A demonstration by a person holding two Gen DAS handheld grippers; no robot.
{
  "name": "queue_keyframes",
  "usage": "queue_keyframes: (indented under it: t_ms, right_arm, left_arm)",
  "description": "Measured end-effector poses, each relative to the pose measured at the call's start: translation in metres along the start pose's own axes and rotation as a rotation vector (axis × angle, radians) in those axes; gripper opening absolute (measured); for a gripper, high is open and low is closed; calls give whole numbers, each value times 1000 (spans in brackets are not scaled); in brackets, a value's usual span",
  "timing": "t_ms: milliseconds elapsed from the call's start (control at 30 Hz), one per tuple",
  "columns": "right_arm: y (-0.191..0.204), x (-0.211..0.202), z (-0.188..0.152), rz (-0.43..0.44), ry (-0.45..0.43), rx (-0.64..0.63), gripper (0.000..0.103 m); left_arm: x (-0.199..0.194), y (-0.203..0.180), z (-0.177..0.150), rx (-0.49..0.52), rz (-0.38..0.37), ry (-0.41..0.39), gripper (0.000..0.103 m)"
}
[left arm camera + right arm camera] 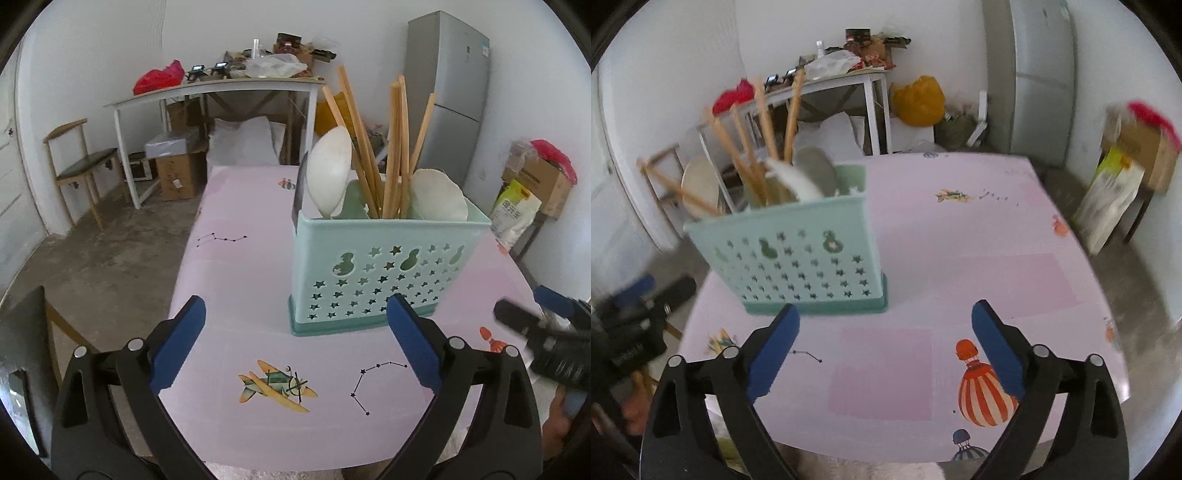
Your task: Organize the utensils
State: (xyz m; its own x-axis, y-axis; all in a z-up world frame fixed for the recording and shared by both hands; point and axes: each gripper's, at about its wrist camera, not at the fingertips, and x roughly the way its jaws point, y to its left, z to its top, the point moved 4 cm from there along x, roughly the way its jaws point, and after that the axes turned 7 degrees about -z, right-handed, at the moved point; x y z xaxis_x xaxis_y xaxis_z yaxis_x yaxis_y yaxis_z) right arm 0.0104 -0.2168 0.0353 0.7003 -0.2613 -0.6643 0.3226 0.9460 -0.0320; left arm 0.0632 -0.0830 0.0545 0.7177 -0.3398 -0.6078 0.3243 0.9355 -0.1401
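A mint green utensil holder with star cut-outs stands on the pink table. It holds several wooden chopsticks and two white spoons, bowls up. My left gripper is open and empty, just in front of the holder's base. My right gripper is open and empty; the holder stands ahead to its left with chopsticks and spoons in it. The right gripper also shows at the right edge of the left wrist view.
The pink table has cartoon prints. Behind it are a white desk piled with clutter, a wooden chair, cardboard boxes, a grey fridge and bags at the right.
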Motion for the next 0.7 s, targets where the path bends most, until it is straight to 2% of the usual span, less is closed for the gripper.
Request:
queue_keyframes:
  t_ms: [67, 133, 267, 533, 700]
  right_arm:
    - [7, -5, -1, -31, -23, -23, 96]
    - [10, -9, -1, -58, -38, -33, 96]
    - [16, -9, -2, -119, -40, -53, 96]
    - [13, -10, 2, -200, -74, -79, 96]
    - [2, -6, 7, -224, -72, -50, 96]
  left_arm:
    - [-2, 1, 0, 5, 29, -3, 95]
    - [-6, 4, 0, 6, 101, -23, 95]
    - [-9, 12, 6, 12, 192, -36, 94]
    - [-3, 35, 3, -37, 289, 43, 95]
    - [-4, 41, -1, -27, 325, 56, 95]
